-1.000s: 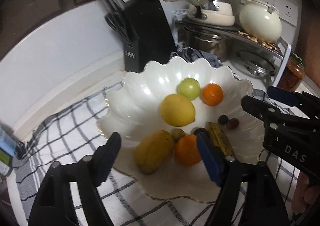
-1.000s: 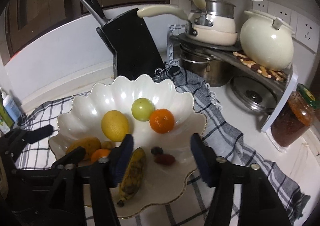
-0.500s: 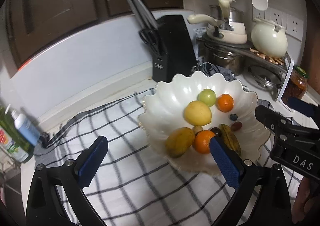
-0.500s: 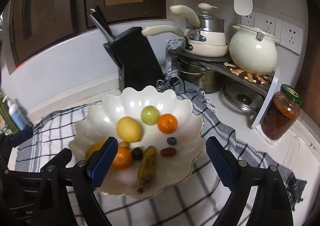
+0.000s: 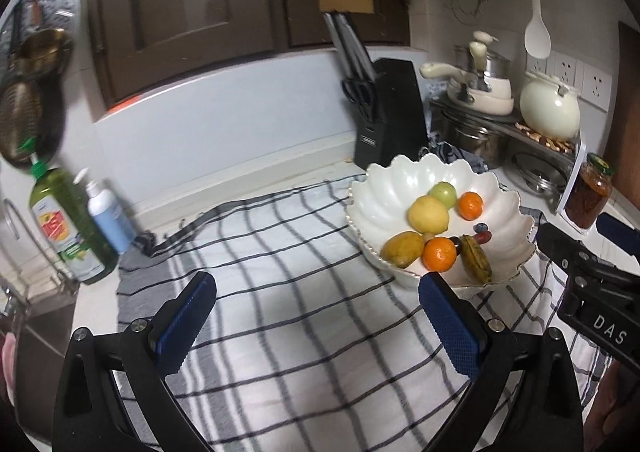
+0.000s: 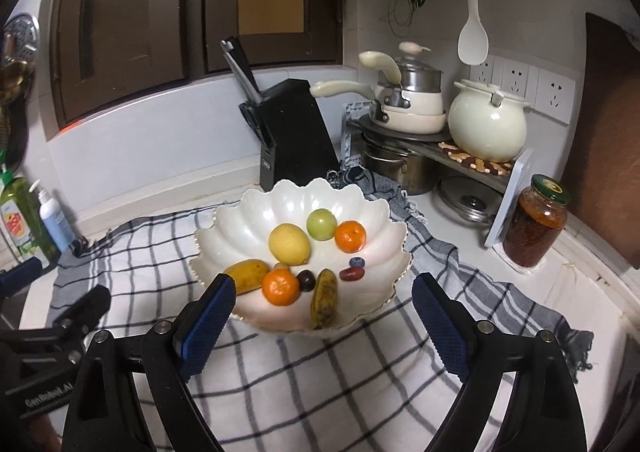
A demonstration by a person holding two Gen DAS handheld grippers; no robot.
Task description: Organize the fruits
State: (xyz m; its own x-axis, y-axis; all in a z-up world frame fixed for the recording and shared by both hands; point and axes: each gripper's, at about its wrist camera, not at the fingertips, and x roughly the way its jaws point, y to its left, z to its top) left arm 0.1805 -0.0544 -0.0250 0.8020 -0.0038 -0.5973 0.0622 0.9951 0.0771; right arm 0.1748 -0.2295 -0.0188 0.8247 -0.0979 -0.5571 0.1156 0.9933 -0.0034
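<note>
Ahead of the right gripper [image 6: 320,316], just past its blue finger pads [image 6: 206,326], a white scalloped bowl [image 6: 248,211] sits on a checked cloth [image 6: 304,388]. Both of this gripper's fingers are spread wide and hold nothing, the bowl's near rim lying between them. In the bowl, a banana [image 6: 324,298] points toward the gap between the fingers; left of it lie a dark plum [image 6: 306,280], an orange [image 6: 281,287] and a yellow-brown mango [image 6: 246,275] nearest the left finger. Farther out are a lemon [image 6: 289,244], a green apple [image 6: 321,224] and a second orange [image 6: 350,236], with a blueberry [image 6: 357,262] and a red date [image 6: 352,274] apart on the banna's right.

The left gripper [image 5: 316,318] is also wide apart and empty, over bare cloth; the bowl lies beyond its right finger [image 5: 448,328], whose tip overlaps the near rim in this view.

Beyond the bowl a black knife block [image 6: 294,143] stands against the wall, nearest the far rim. Right of it a shelf [image 6: 440,149] carries stacked cream pans [image 6: 408,107] and a cream pot [image 6: 488,123], steel pots beneath. A jar of red preserve [image 6: 534,228] stands off past the right finger. Far left, a green bottle [image 5: 66,228] and a blue-white pump bottle [image 5: 106,217] stand by the cloth's edge.
</note>
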